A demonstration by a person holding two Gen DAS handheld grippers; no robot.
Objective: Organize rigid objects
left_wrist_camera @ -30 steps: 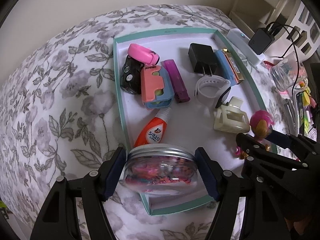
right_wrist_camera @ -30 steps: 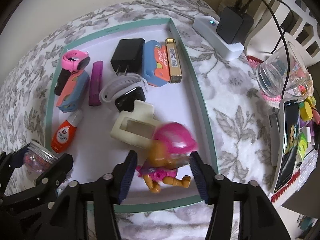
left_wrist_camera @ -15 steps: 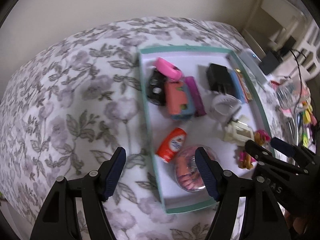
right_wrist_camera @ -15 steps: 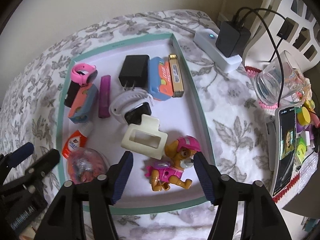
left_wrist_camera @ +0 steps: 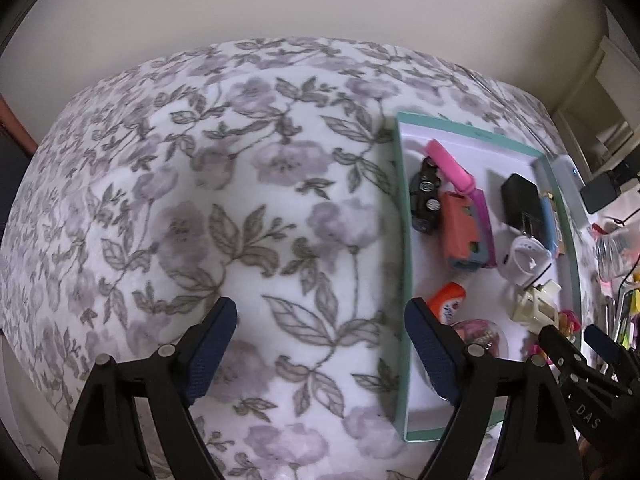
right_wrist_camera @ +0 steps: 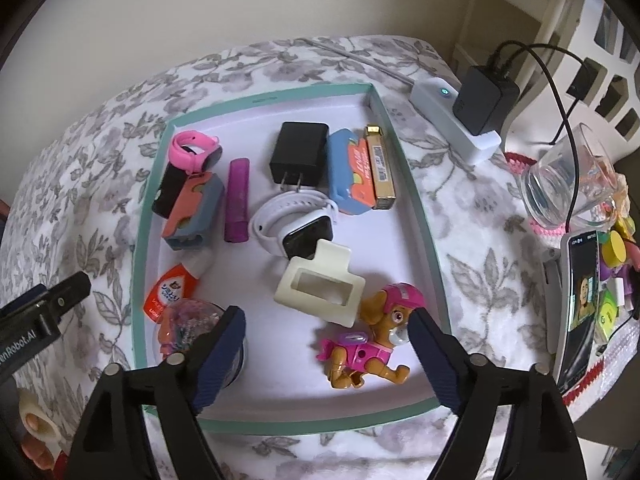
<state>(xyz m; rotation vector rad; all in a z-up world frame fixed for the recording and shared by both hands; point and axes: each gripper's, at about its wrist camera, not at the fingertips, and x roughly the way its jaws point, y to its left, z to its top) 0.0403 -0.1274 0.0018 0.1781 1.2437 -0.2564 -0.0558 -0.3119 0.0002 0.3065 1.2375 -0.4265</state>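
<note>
Flowered cloth (left_wrist_camera: 248,216) covers the big soft top, and the green-edged tray (right_wrist_camera: 418,204) sits on it with all the small things inside.

The left claw (left_wrist_camera: 320,344) is wide and holds nothing. It hangs over bare cloth, and the tray lies off to its right side. The right claw (right_wrist_camera: 326,350) is wide too, and empty. It hangs over the near end of the tray.

The cream clip (right_wrist_camera: 320,288) lies in the middle of the tray, a little ahead of the right claw. Its long side runs across, left to right. The jar (right_wrist_camera: 188,324) sits in the near left corner, just beside the right claw's left finger. The pup toy (right_wrist_camera: 372,340) lies on its side between the right claw's fingers, near the right one. Its long side also runs across, head to the right.

The right claw is much nearer to everything in the tray. I think all the things are already in the tray, so little is left to do.
</note>
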